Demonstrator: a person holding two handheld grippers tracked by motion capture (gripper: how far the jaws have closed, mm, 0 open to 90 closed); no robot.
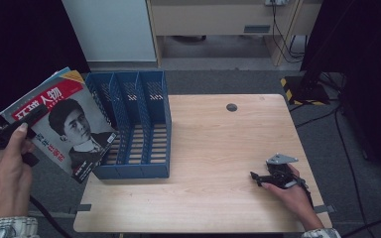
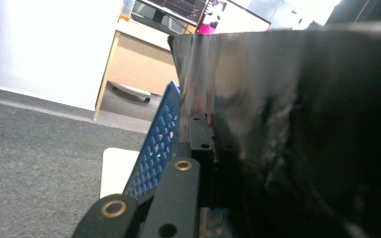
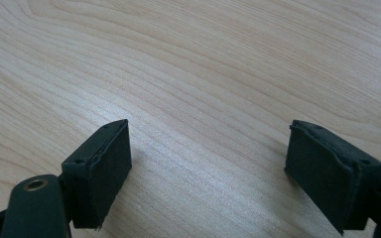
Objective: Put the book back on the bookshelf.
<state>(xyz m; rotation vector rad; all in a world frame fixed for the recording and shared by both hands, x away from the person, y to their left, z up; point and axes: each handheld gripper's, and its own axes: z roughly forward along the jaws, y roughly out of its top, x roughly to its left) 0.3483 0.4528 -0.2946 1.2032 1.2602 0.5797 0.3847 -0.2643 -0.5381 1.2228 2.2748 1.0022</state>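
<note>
A magazine with a red title band and a portrait cover hangs tilted off the table's left edge, with more thin booklets behind it. My left gripper is shut on its left side, held in a hand. In the left gripper view the glossy dark cover stands against the jaws of the left gripper. A blue three-slot file rack lies on the table just right of the magazine, and its mesh wall is close by. My right gripper rests on the table at the right, open and empty.
The wooden table has a small round cable hole near its far edge. Grey carpet surrounds it, with cables and a yellow-black striped base at the back right. A white cabinet and a desk stand behind.
</note>
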